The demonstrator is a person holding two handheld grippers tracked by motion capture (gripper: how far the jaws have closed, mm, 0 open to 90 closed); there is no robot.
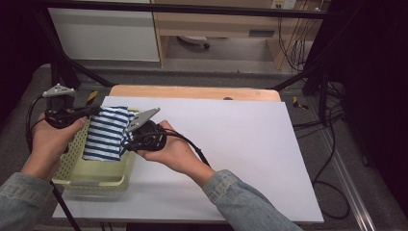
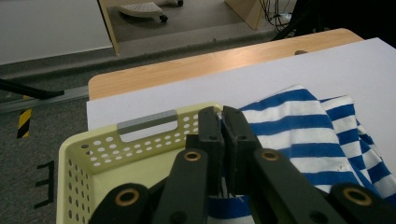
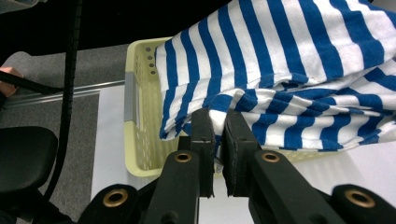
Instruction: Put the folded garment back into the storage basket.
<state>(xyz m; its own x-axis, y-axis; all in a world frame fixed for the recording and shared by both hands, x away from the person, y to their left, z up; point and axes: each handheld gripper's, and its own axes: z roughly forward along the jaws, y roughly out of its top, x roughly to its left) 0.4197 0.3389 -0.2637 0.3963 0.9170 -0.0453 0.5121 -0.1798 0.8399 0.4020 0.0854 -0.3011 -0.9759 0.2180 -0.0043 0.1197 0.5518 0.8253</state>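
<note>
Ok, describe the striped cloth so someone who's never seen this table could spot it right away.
Find the white table, then the pale yellow perforated basket at its left edge. The striped cloth, folded, is held over it by both grippers; it is the one blue-and-white striped item there.

Striped cloth [image 1: 107, 133] covers much of basket [image 1: 91, 180] interior; contents beneath not visible. In left gripper view, left gripper [image 2: 222, 122] jaws hide pinched cloth edge; cloth cut off at right and bottom edges. In right gripper view, right gripper [image 3: 218, 126] jaws cover gripped fold; cloth runs off top and right edges, hides basket far side. High view: both forearms cut off at bottom edge; near counter [image 1: 240, 144] corner behind left sleeve.
</note>
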